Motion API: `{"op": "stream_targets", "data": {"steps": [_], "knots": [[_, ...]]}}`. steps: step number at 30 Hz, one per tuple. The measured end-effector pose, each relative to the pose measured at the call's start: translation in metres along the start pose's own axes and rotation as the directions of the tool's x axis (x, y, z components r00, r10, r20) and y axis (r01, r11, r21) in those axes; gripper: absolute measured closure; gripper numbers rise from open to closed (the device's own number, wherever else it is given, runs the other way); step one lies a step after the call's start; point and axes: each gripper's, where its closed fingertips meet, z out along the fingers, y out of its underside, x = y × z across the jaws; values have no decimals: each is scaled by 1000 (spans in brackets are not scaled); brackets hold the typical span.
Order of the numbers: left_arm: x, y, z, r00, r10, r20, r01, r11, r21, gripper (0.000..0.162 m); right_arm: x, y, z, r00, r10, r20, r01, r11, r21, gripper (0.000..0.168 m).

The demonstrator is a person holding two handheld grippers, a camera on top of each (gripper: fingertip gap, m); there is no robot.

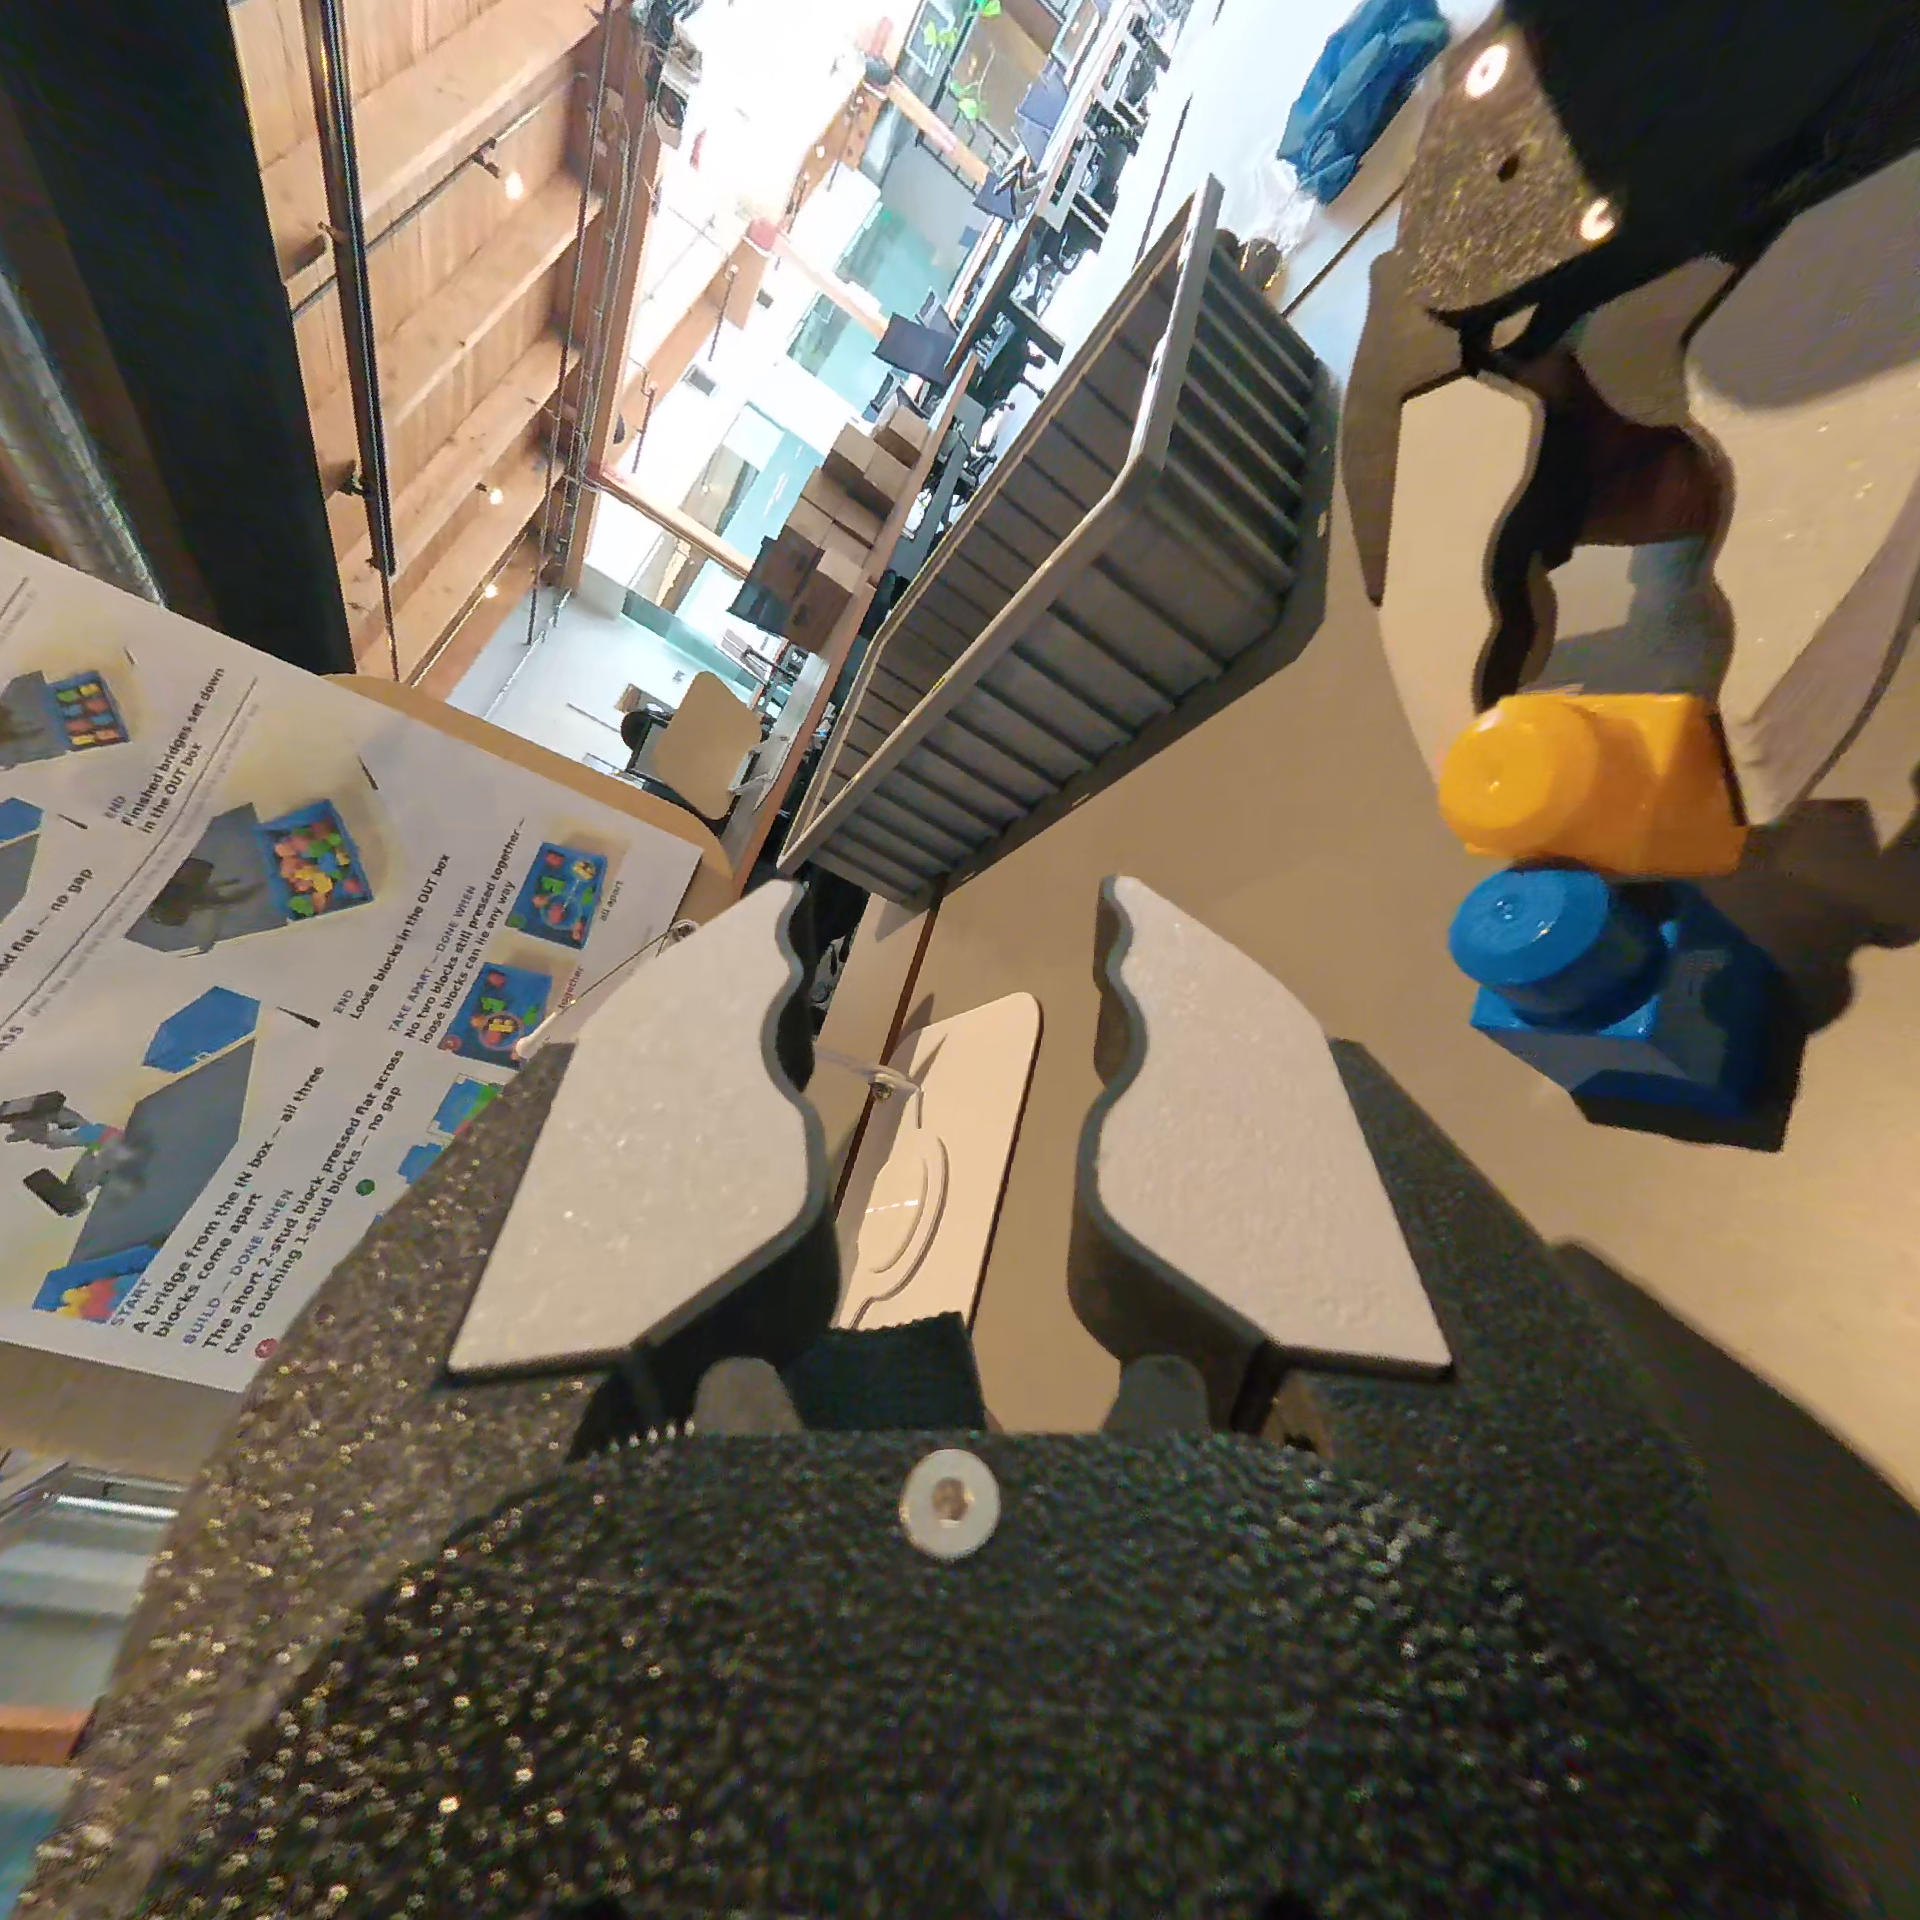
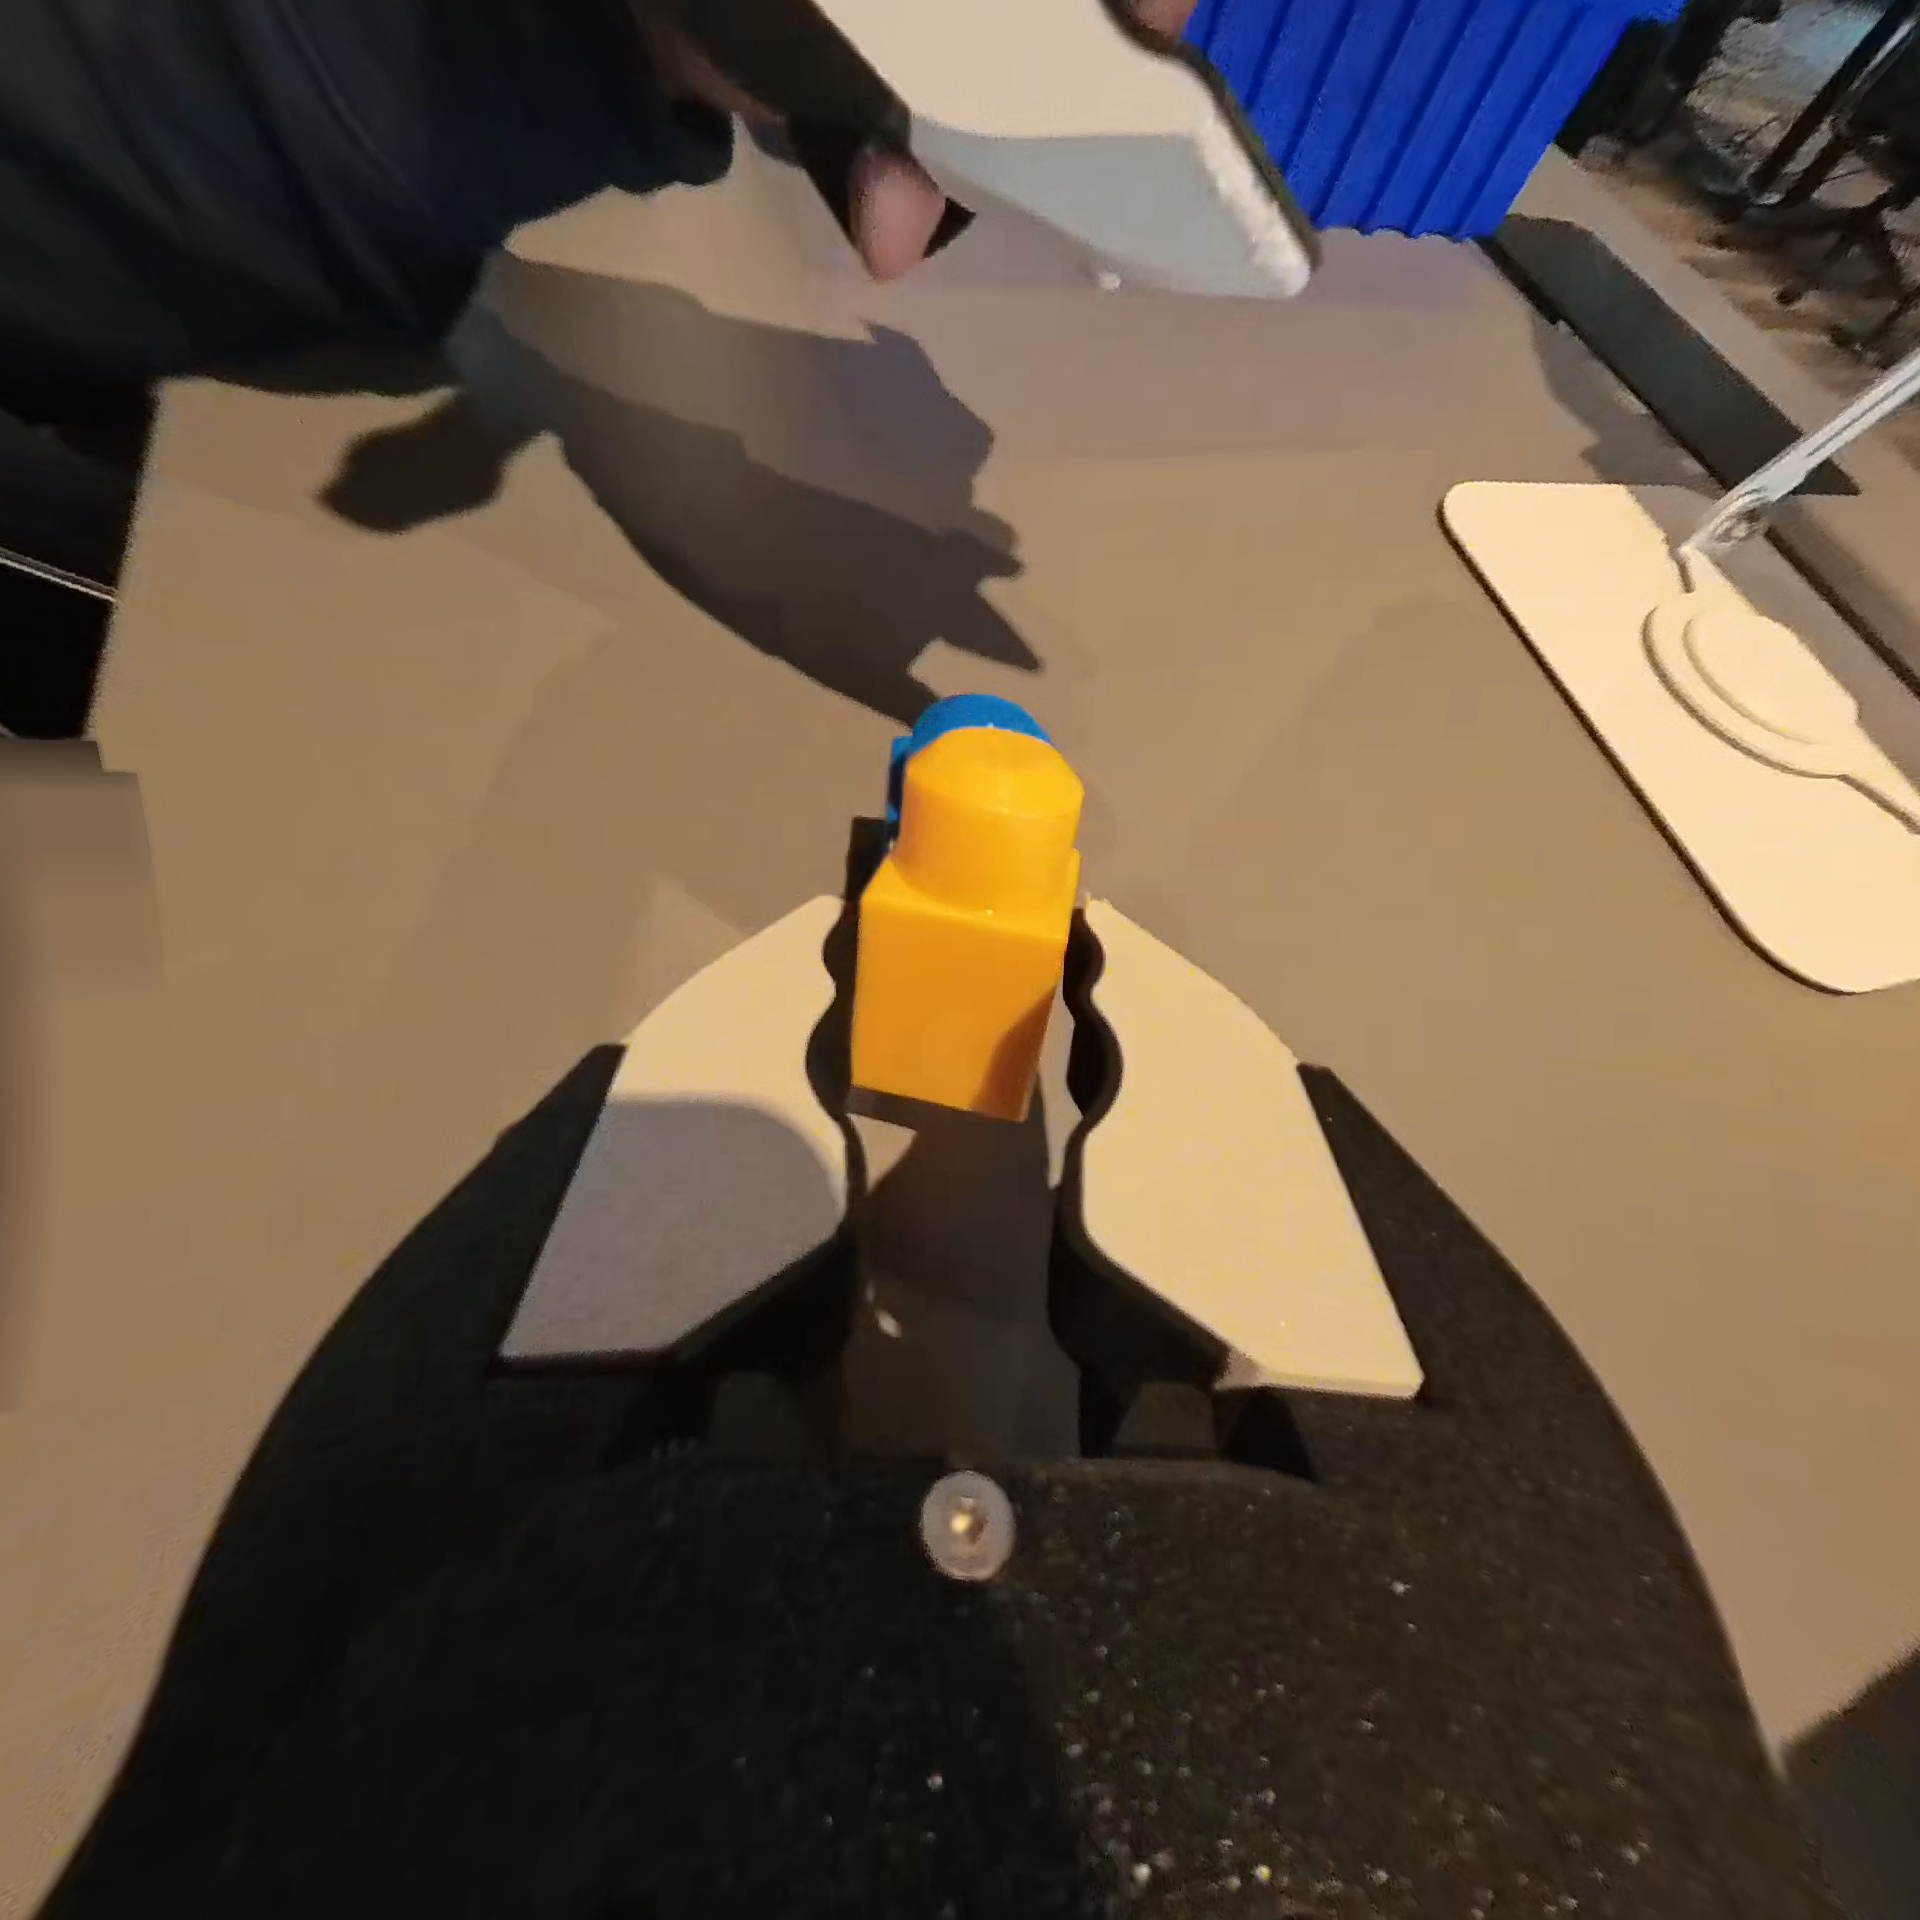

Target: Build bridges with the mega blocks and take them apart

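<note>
1. Your right gripper point(image 2: 961, 940) pinches the orange block point(image 2: 961, 987) just beside the blue block point(image 1: 1621, 1003) on the table point(image 2: 623, 831).
2. Your left gripper point(image 1: 951, 914) hangs spread, holding nothing.
3. Only the left wrist view shows the printed instruction sheet point(image 1: 239, 935) and grey bin point(image 1: 1091, 582).
4. The right wrist view mostly hides the blue block; contact unclear.

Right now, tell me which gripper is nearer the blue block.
Right. The right gripper holds the orange block in its jaws, right beside the blue block. The left gripper is open and empty, off to the side, clear of both blocks.
</note>
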Motion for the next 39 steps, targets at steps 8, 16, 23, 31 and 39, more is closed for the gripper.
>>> {"op": "stream_targets", "data": {"steps": [8,16,23,31,39], "knots": [[-1,4,1,1000,-5,6,5,1000,-13,112,4,15,3,1000,12,-9,-13,996,-83,130],[5,9,3,1000,-2,-24,1,999,-35,112,9,39,4,996,90,-4,-89,973,-215,119],[52,29,-10,925,-157,-347,114,984,-140,112,5,36,-5,997,75,34,-68,983,-170,118],[123,59,-30,682,-379,-625,147,909,-391,124,0,29,-12,990,105,98,-94,989,-111,135],[144,43,-17,661,-312,-682,89,936,-342,155,2,24,1,991,85,103,-73,990,-118,135]]}}
